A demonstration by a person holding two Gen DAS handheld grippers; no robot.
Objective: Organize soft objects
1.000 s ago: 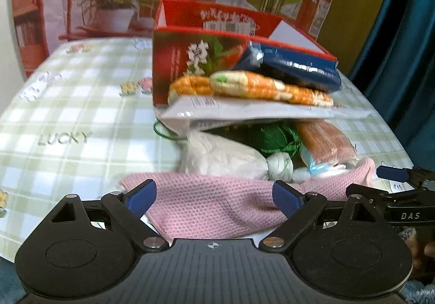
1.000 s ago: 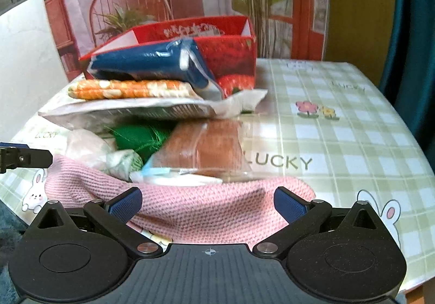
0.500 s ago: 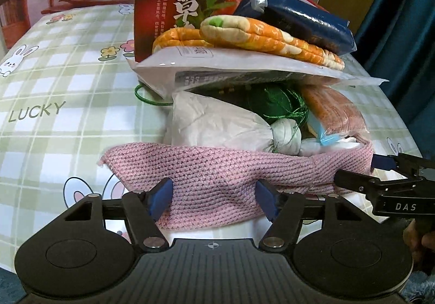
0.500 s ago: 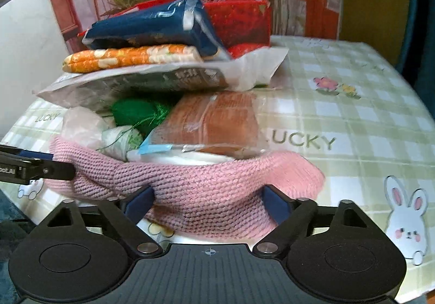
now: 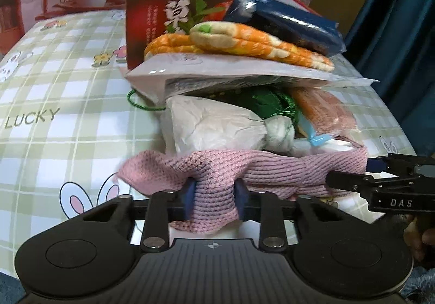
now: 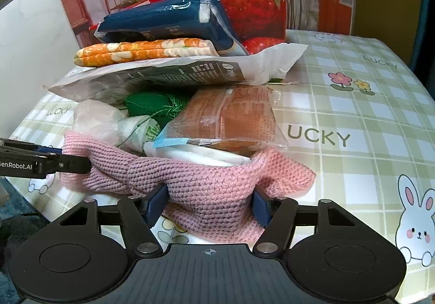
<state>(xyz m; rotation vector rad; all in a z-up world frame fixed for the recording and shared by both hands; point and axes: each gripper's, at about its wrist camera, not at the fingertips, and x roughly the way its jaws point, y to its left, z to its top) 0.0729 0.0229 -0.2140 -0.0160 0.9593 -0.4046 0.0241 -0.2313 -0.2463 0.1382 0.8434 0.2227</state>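
Pink knitted cloth [image 5: 272,176] lay along the near table edge, low in both frames, in front of the heap. Clamped by the left gripper [image 5: 213,196] at lower centre, fabric bunched between its blue pads. Pinched likewise by the right gripper [image 6: 209,202] on a wider fold. Behind: white bag [image 5: 214,127], green yarn [image 6: 152,104], orange towel [image 6: 141,52], blue packet [image 6: 163,18], red box [image 5: 174,18].

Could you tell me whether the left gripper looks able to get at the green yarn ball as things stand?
Probably not: the left gripper is shut on the pink knitted cloth, and the green yarn ball sits behind a white bag, under a flat packet.
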